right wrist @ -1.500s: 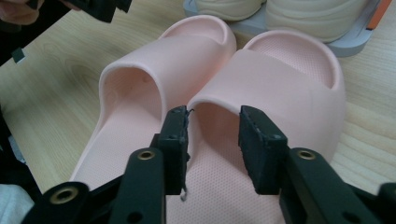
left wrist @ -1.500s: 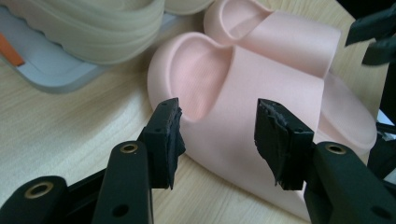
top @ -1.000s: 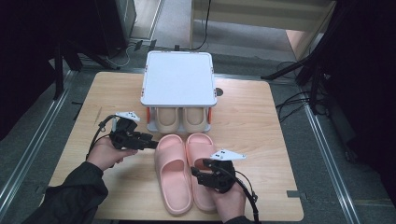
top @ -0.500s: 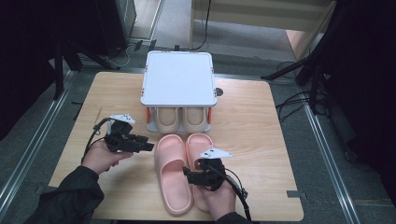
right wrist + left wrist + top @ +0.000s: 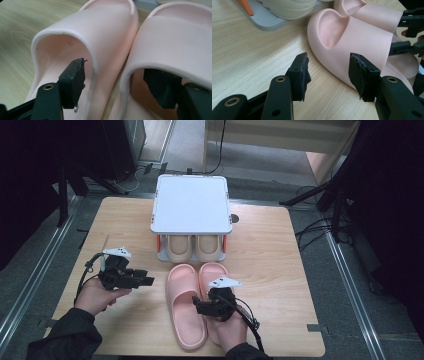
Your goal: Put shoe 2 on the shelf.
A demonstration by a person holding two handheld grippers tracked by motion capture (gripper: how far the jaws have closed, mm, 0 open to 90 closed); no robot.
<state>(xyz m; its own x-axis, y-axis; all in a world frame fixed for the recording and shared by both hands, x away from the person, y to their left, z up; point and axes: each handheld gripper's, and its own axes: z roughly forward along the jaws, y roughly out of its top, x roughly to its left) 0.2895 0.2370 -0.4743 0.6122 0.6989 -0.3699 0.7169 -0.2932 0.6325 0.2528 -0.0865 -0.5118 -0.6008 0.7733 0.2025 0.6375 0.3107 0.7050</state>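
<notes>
The pink slippers (image 5: 192, 307) lie side by side on the near middle of the worktop (image 5: 280, 270), just in front of the white rack (image 5: 191, 203) with its beige pair (image 5: 192, 247), and both hands have drawn back toward the near edge in the last second. The right gripper (image 5: 113, 83) has just been spreading its fingers, which now stand one in each slipper, astride the two touching inner walls without pressing, so I judge a pinch on both is coming. The left gripper (image 5: 328, 75) hangs apart and empty, left of the slippers; their heels are hidden under the right hand (image 5: 225, 327).
</notes>
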